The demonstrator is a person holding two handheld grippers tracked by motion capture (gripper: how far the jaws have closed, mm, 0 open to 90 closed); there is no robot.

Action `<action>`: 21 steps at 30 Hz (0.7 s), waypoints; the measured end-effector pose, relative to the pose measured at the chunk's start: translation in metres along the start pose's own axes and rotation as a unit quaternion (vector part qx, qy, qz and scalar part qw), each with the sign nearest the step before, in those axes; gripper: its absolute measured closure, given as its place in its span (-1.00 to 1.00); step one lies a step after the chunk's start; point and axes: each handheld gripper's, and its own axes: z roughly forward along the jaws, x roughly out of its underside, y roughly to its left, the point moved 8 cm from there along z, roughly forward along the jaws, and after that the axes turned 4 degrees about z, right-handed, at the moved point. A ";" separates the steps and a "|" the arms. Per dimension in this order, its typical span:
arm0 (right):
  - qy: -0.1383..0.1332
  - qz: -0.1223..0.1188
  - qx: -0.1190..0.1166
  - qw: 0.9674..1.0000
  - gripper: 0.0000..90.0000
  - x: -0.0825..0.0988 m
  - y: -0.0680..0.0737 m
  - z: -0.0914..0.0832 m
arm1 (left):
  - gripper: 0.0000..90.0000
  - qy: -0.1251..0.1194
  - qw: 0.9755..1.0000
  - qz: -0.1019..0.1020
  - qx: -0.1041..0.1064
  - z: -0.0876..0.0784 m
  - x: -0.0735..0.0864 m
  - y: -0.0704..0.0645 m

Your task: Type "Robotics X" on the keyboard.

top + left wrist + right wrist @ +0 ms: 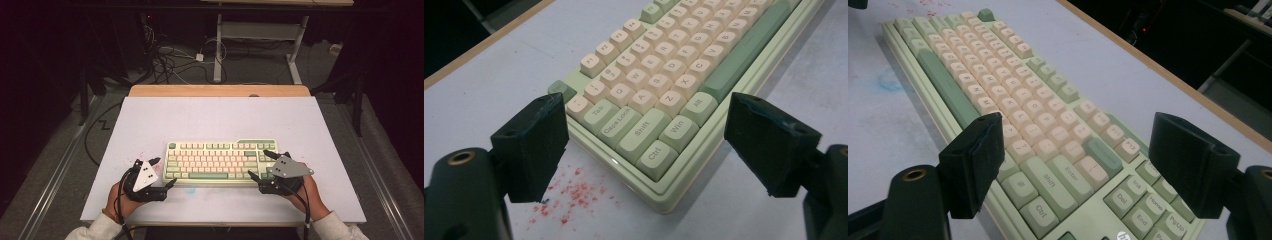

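White table, green-and-cream keyboard

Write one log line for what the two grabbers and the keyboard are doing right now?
left gripper: open, at keyboard's left end | right gripper: open, over keyboard's right end | keyboard: flat on table, not held

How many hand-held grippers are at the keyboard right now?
2. The left hand-held gripper sits off the keyboard's near-left corner, jaws open. The right hand-held gripper is over its right end, jaws also open.
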 end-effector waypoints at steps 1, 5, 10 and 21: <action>0.001 0.001 0.000 1.000 -0.48 0.001 0.000 -0.001 | -0.45 0.001 1.000 -0.003 0.003 0.001 0.000 0.000; 0.002 0.003 0.005 1.000 -0.48 0.005 -0.002 -0.006 | -0.07 -0.003 1.000 0.002 0.019 0.001 -0.003 -0.002; 0.004 0.006 0.007 1.000 -0.48 0.010 -0.002 -0.010 | 0.42 0.009 1.000 0.001 0.030 0.005 -0.004 -0.002; 0.007 0.004 0.011 1.000 -0.48 0.014 -0.004 -0.014 | 0.95 0.020 0.998 -0.007 0.057 0.013 -0.015 -0.005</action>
